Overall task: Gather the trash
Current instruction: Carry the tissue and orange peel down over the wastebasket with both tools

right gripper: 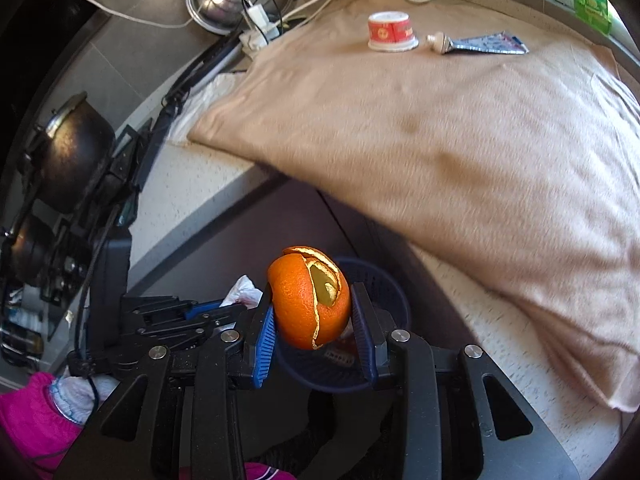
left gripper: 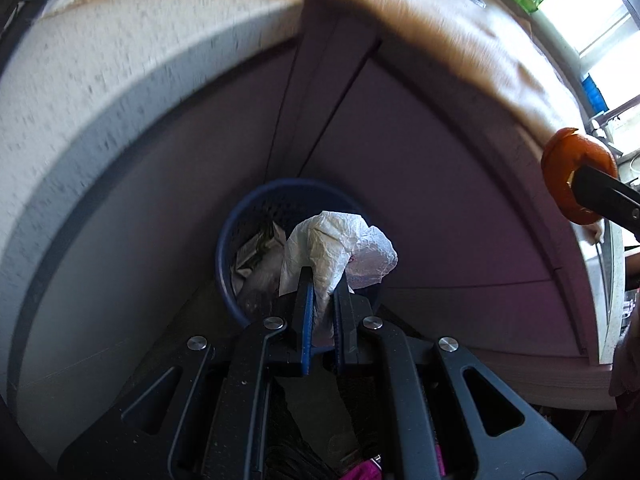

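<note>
We see a crumpled white tissue (left gripper: pixel 340 248) pinched upright above a round dark-blue mesh bin (left gripper: pixel 228 240) that already holds wrappers. An empty orange peel (right gripper: pixel 310 298), split open, hangs over the bin (right gripper: pixel 394 292). A red-and-white cup (right gripper: pixel 392 32) and a squeezed tube (right gripper: pixel 480 44) lie on the beige cloth.

A crumpled white tissue (left gripper: pixel 336 248) is pinched by the left tool (left gripper: pixel 322 280) above a blue bin (left gripper: pixel 228 240). At the right edge, orange peel (left gripper: pixel 568 176) is gripped by the right tool (left gripper: pixel 608 192).

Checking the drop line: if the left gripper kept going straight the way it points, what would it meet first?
Probably the blue trash basket below; the left gripper holds crumpled white paper over its opening, though depth is unclear.
</note>
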Demonstrator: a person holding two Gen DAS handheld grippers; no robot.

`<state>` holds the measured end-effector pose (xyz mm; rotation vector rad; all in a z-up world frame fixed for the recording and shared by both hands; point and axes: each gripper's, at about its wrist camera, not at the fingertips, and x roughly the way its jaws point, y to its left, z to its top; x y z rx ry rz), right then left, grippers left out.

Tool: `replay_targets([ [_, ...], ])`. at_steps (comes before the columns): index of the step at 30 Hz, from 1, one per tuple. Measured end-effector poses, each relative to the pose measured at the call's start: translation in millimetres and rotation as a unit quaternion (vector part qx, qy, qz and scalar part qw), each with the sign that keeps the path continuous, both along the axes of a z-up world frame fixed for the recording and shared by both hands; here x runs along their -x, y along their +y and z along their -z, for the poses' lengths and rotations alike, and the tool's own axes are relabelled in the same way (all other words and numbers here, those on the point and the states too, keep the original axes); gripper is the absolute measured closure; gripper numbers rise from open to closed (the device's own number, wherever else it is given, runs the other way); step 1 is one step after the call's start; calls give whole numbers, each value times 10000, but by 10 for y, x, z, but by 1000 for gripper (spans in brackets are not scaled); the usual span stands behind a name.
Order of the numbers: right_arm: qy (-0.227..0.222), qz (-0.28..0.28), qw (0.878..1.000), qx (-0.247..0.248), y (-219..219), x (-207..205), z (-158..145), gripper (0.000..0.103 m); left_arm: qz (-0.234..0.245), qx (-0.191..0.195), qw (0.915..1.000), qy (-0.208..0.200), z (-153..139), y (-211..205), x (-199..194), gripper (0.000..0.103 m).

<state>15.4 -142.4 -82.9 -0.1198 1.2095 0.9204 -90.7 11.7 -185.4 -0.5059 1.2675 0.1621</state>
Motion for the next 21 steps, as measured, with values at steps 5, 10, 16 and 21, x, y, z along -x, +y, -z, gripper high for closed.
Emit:
replay_targets([
  [5, 58, -53, 9997, 225, 42, 140, 214, 70, -23, 132, 9997, 201, 267, -49, 50, 97],
  [10, 149, -116, 9987, 465, 87, 246, 439, 70, 28, 235, 9988, 437, 538, -104, 82, 97],
  [16, 279, -160, 9969, 714, 124, 341, 744, 70, 42, 290, 9973, 666, 761, -137, 37, 97],
  [21, 307, -190, 9948, 957, 148, 398, 999, 70, 107, 290, 9962, 817, 930, -133, 55, 97],
])
